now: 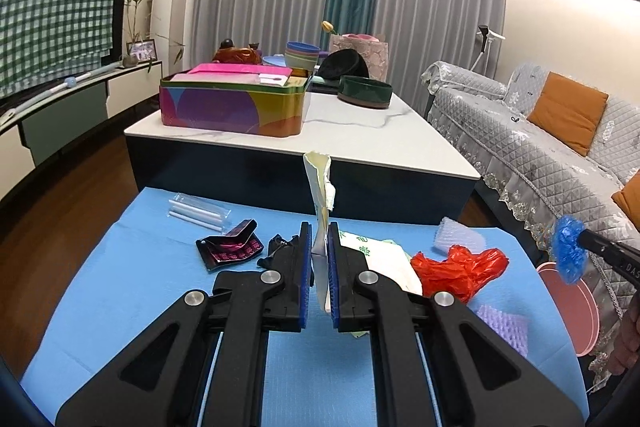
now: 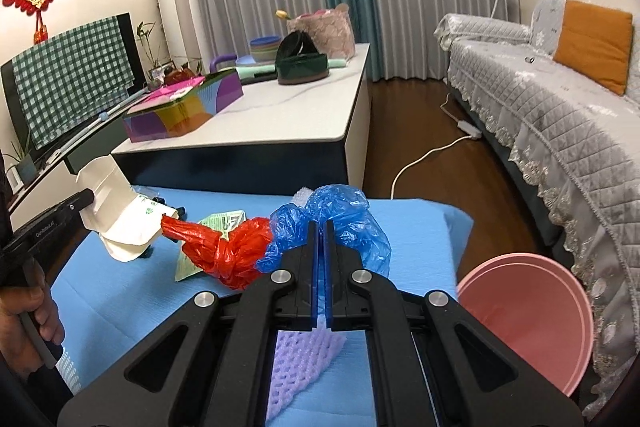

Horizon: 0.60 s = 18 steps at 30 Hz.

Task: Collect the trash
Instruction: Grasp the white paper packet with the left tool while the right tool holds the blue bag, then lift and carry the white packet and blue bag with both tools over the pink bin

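My left gripper [image 1: 319, 239] is shut on a folded cream paper carton [image 1: 320, 183] that stands up between its blue pads, lifted above the blue cloth [image 1: 140, 287]. In the right wrist view the same left gripper [image 2: 86, 201] holds that carton [image 2: 108, 195] at the left. My right gripper [image 2: 321, 227] is shut on a crumpled blue plastic bag [image 2: 344, 211], also seen at the right edge as the blue plastic bag [image 1: 568, 251]. A red plastic bag [image 1: 456, 271] lies on the cloth. A pink bin [image 2: 532, 307] stands on the floor to the right.
On the cloth lie a dark red wrapper [image 1: 232, 247], a black wrapper [image 1: 280, 247], a clear packet of white sticks [image 1: 200, 213], green-printed paper [image 1: 380, 255] and purple foam netting [image 1: 504, 327]. Behind stands a marble-topped table [image 1: 360, 135]. A grey sofa [image 2: 560, 115] is at the right.
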Each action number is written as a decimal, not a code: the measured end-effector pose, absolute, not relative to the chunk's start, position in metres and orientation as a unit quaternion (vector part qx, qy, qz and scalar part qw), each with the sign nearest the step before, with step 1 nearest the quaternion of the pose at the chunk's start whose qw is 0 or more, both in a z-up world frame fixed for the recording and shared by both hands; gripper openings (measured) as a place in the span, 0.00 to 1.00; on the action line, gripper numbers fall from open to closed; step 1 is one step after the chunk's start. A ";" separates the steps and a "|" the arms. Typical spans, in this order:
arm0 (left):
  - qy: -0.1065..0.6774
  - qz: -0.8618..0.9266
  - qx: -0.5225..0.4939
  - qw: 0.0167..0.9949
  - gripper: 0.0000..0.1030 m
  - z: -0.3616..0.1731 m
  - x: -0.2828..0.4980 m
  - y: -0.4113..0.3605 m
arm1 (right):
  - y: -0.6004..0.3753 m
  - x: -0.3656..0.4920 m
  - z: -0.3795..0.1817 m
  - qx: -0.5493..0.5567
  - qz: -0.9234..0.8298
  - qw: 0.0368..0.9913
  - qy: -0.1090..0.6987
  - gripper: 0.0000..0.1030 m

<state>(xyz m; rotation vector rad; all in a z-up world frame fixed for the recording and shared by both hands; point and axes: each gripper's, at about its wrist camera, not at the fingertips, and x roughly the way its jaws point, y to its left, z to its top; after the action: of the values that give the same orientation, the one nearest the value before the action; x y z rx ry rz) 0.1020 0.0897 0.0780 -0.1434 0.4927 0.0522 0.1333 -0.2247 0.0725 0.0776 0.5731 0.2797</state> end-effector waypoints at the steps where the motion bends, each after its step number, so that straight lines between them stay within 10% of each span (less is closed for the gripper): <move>1: 0.241 0.026 -0.071 0.967 0.07 0.080 0.099 0.090 | -0.226 0.130 0.075 0.038 0.136 0.950 0.280 0.02; 18: 0.219 0.007 -0.068 0.973 0.07 0.100 0.076 0.077 | -0.278 0.085 0.113 0.042 0.083 0.966 0.240 0.02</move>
<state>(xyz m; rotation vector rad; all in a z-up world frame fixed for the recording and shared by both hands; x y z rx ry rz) 0.0760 0.0766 0.1001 -0.1378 0.4421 0.0148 0.0852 -0.2784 0.1126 0.0849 0.4844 0.1675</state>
